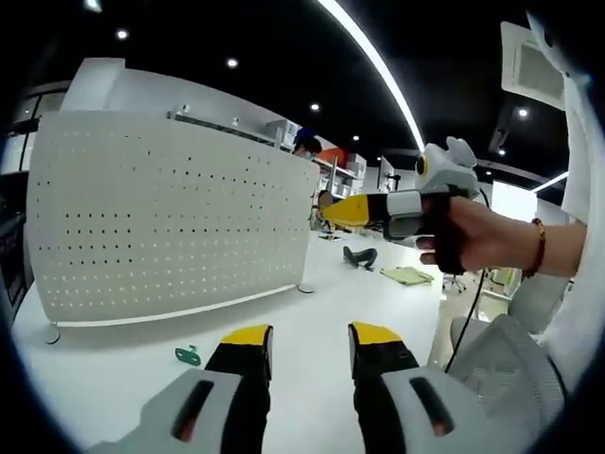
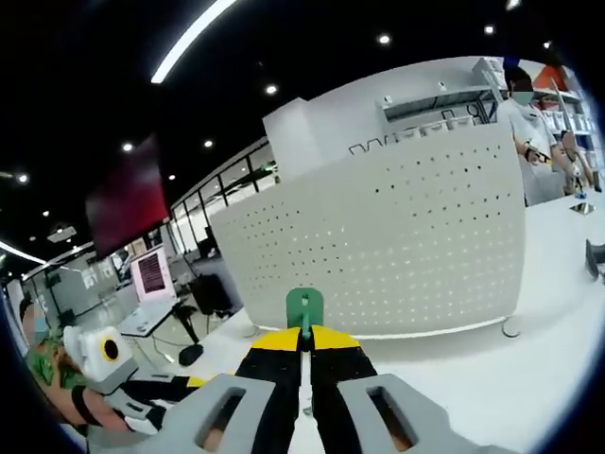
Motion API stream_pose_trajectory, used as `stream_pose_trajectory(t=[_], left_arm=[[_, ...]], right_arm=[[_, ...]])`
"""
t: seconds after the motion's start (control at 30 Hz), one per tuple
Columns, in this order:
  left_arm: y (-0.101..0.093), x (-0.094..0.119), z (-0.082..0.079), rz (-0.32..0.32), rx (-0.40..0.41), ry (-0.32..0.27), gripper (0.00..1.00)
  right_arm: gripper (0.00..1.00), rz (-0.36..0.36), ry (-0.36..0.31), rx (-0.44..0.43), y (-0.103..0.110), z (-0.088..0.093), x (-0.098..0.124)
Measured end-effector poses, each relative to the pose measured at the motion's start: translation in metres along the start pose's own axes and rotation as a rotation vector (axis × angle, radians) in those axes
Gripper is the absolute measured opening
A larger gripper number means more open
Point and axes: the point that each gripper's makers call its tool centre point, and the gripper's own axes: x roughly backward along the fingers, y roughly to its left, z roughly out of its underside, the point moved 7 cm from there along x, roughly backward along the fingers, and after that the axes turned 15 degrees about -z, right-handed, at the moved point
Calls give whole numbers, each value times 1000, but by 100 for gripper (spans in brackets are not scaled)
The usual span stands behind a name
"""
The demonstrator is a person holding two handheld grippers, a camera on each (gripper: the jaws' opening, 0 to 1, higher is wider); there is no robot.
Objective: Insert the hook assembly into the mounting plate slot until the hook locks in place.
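The white perforated mounting plate (image 1: 170, 227) stands upright on the table, ahead and left of my left gripper (image 1: 312, 337), whose jaws are open with nothing between them. A small green hook (image 1: 188, 356) lies on the table just left of those jaws. In the right gripper view, my right gripper (image 2: 304, 340) is shut on a second green hook (image 2: 304, 308), whose top sticks up above the yellow tips in front of the mounting plate (image 2: 397, 236). A hand holds the right gripper (image 1: 337, 210) in the air to the right of the plate. The left gripper (image 2: 187, 384) is low at left.
The white table (image 1: 312, 284) runs on past the plate, with a black object (image 1: 359, 255) and a green sheet (image 1: 408, 275) farther back. The plate rests on small feet (image 2: 511, 329). A person (image 2: 522, 104) stands behind the plate at far right.
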Motion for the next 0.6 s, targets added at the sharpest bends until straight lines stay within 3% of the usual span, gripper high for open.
stream_pose_trajectory(t=[0.6], left_arm=[[6, 5, 4, -20, 1, -1, 42]], right_arm=[[1, 54, -6, 109, -18, -30, -23]])
